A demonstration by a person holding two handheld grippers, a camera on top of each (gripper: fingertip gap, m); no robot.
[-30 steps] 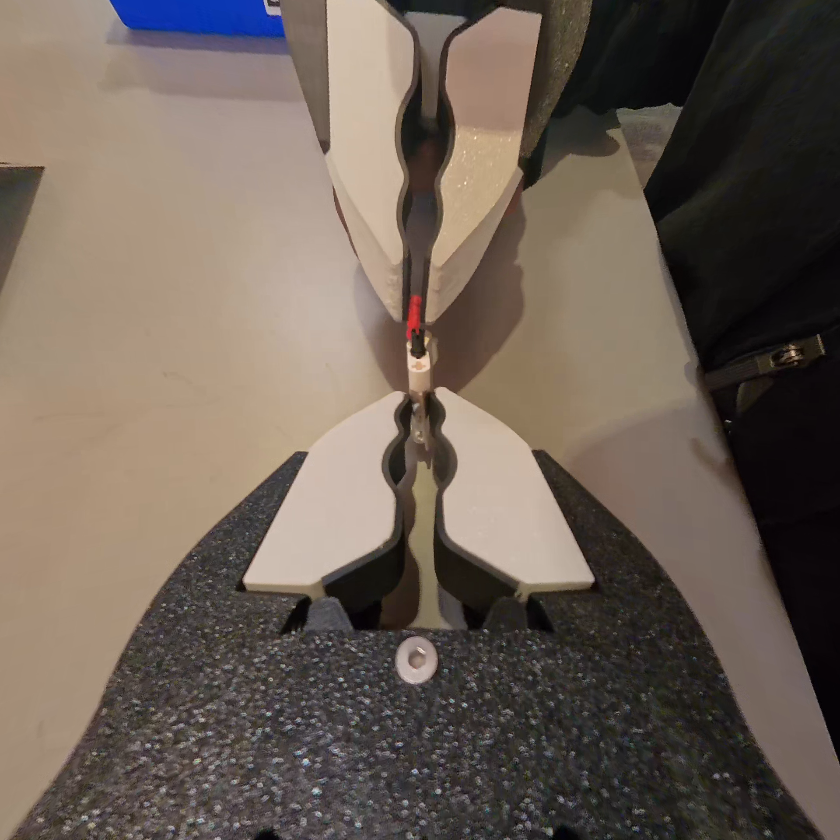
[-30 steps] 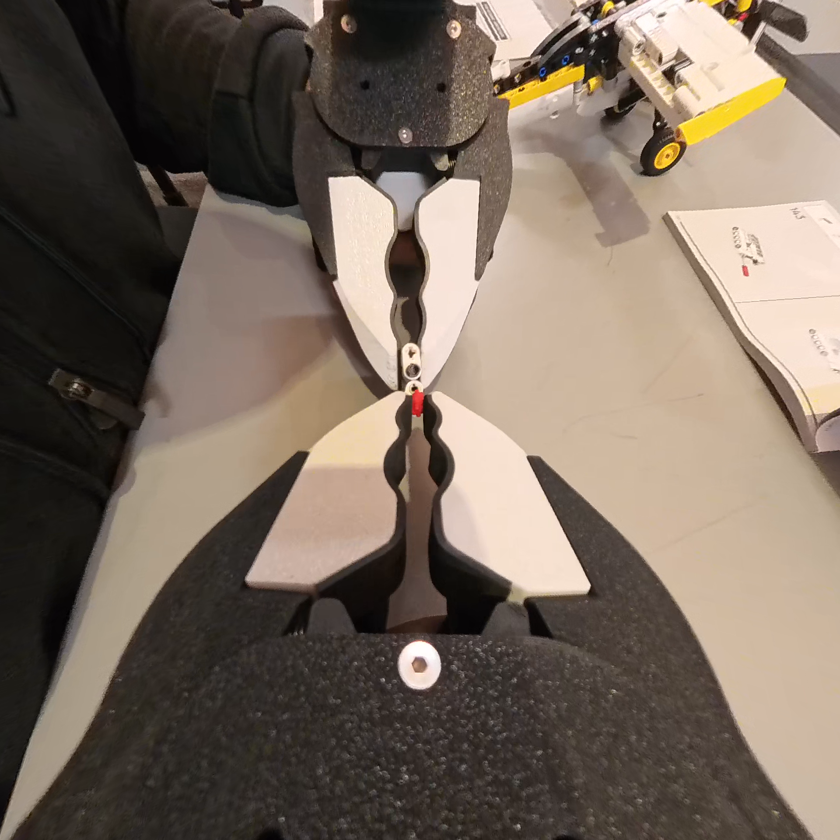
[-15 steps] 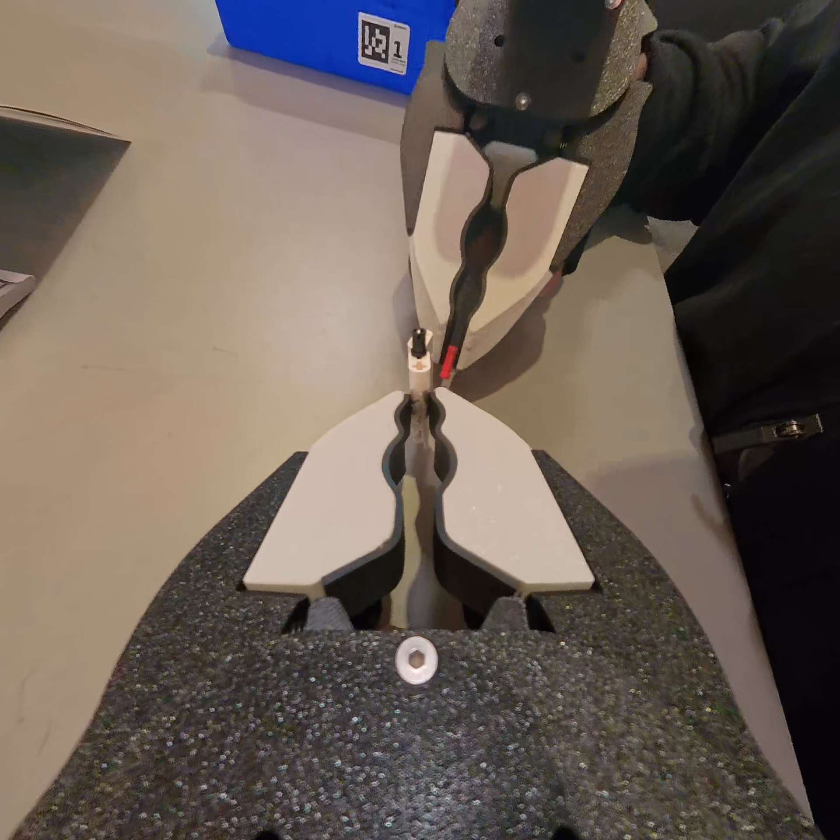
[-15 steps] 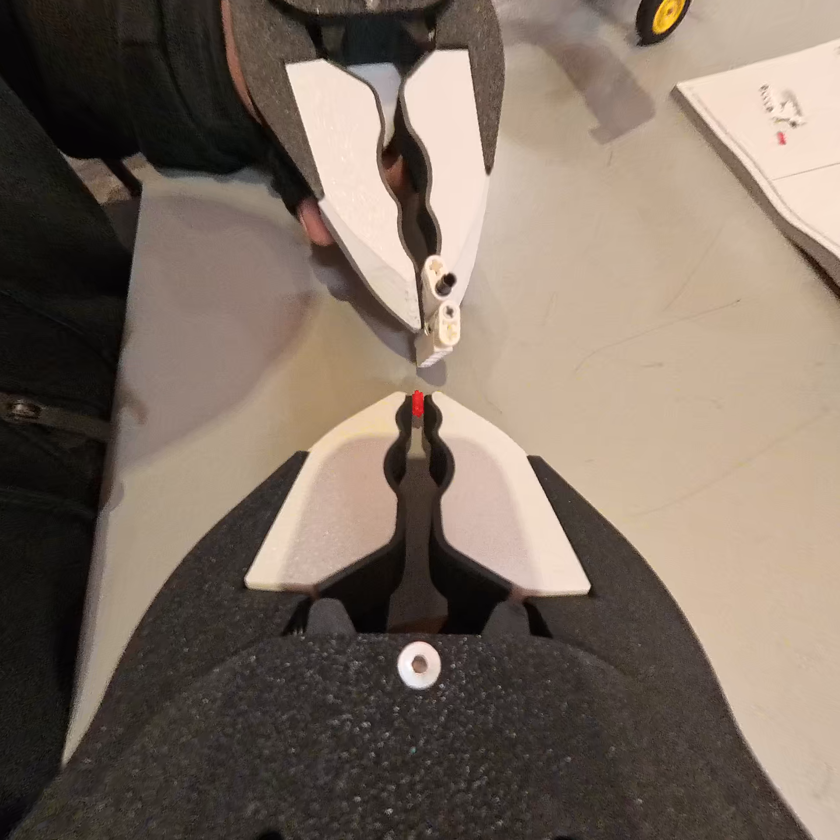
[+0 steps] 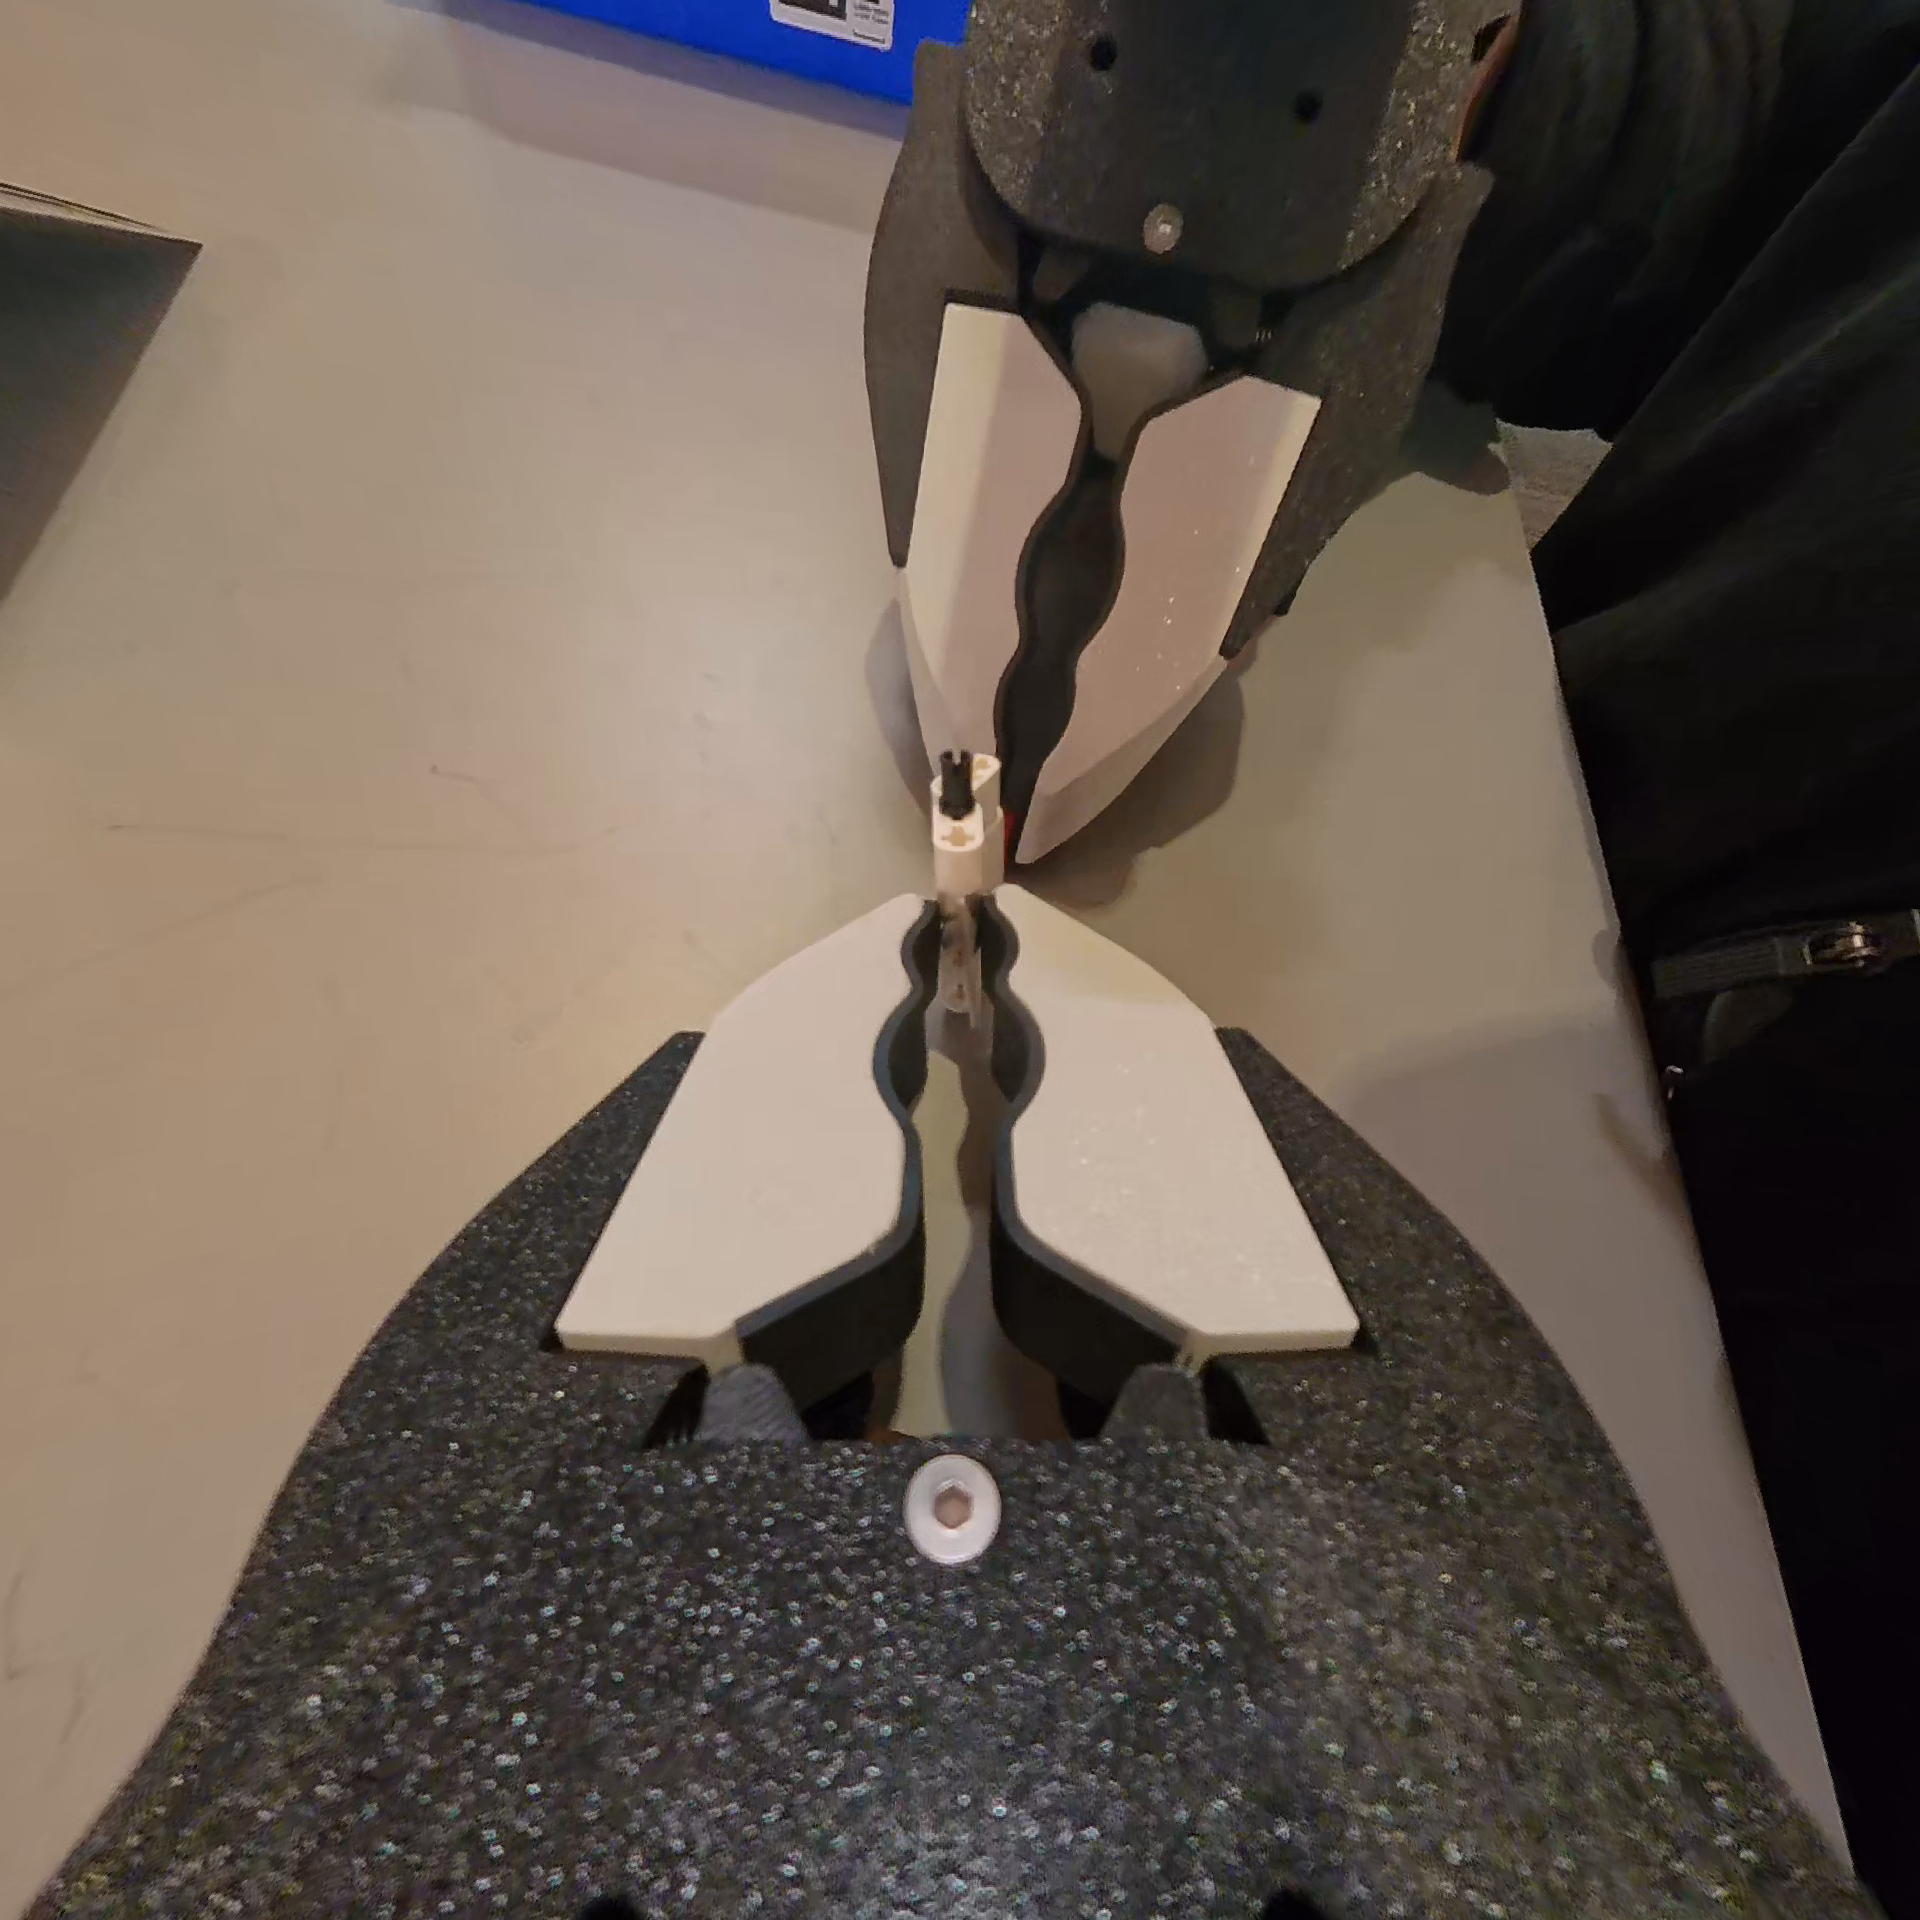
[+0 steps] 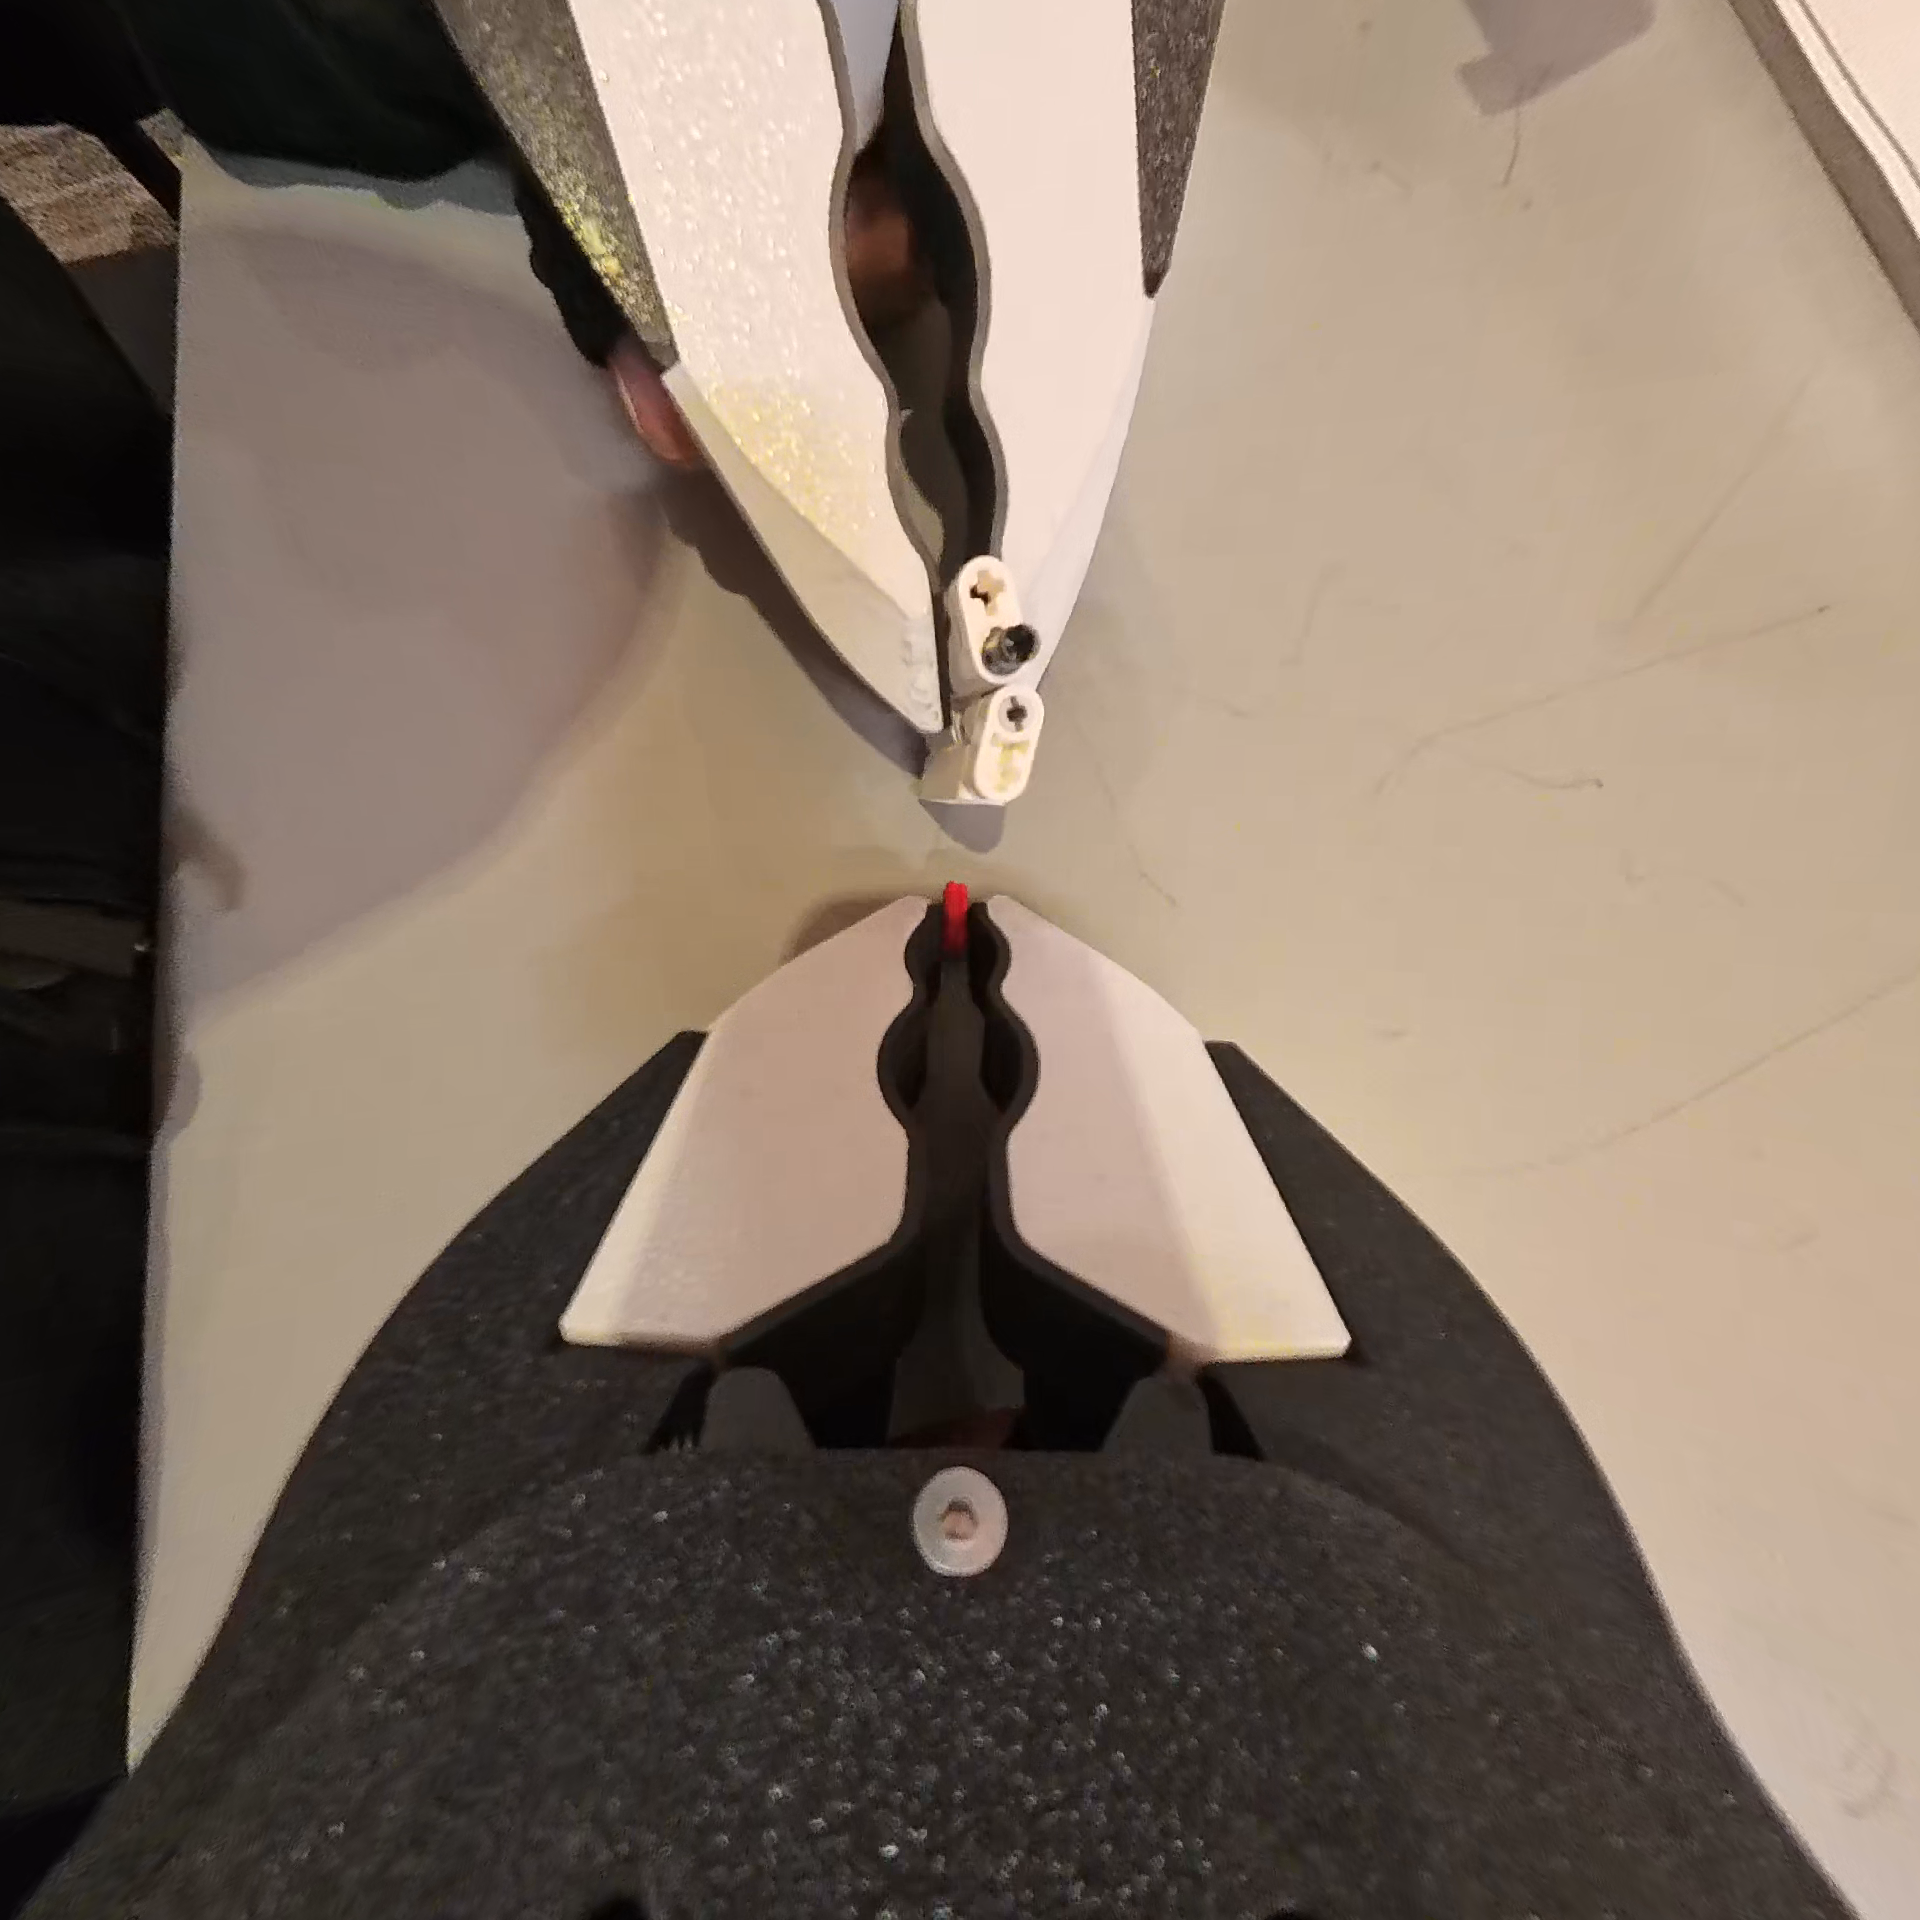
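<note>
I see blue bin [image 5: 727, 42] far left, contents hidden | my left gripper [image 5: 958, 914] clamps white connector [image 5: 961, 831] carrying black pin [image 5: 951, 784] | right gripper [image 6: 954, 909] pinches red pin [image 6: 953, 914], tips facing, just apart, low over table [image 5: 416, 623]

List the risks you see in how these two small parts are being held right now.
1. The red pin sits at the very tips of the right gripper; a knock could flick it out.
2. The white connector piece juts well beyond the left gripper, so a sideways push may twist it.
3. Both hang over the table; dropped parts may roll.
</note>
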